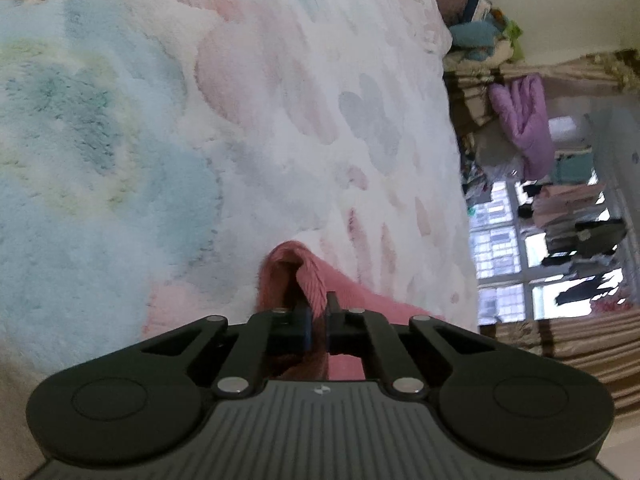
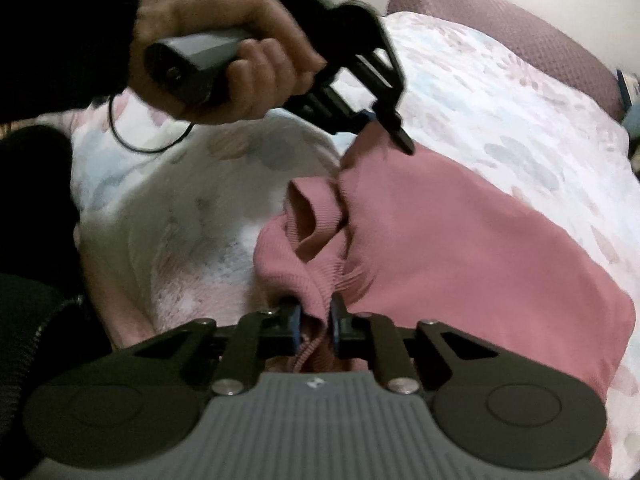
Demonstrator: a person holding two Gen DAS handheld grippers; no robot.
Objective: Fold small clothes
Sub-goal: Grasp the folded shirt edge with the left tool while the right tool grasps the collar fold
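1. Left wrist view: your left gripper (image 1: 319,312) is clamped on a ribbed edge of the pink knitted garment (image 1: 320,280), which rises between its pads.
2. Right wrist view: your right gripper (image 2: 316,320) pinches another ribbed fold of this garment.
3. The garment lies on the fluffy pastel blanket (image 2: 500,92), spreading to the right of both grippers.
4. Your hand (image 2: 224,40) holds the left gripper at the garment's far edge.

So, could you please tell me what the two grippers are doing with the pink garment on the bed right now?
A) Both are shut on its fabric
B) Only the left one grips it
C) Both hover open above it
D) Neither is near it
A: the right gripper pinches a ribbed fold of the pink garment, and the left gripper clamps another edge of it.
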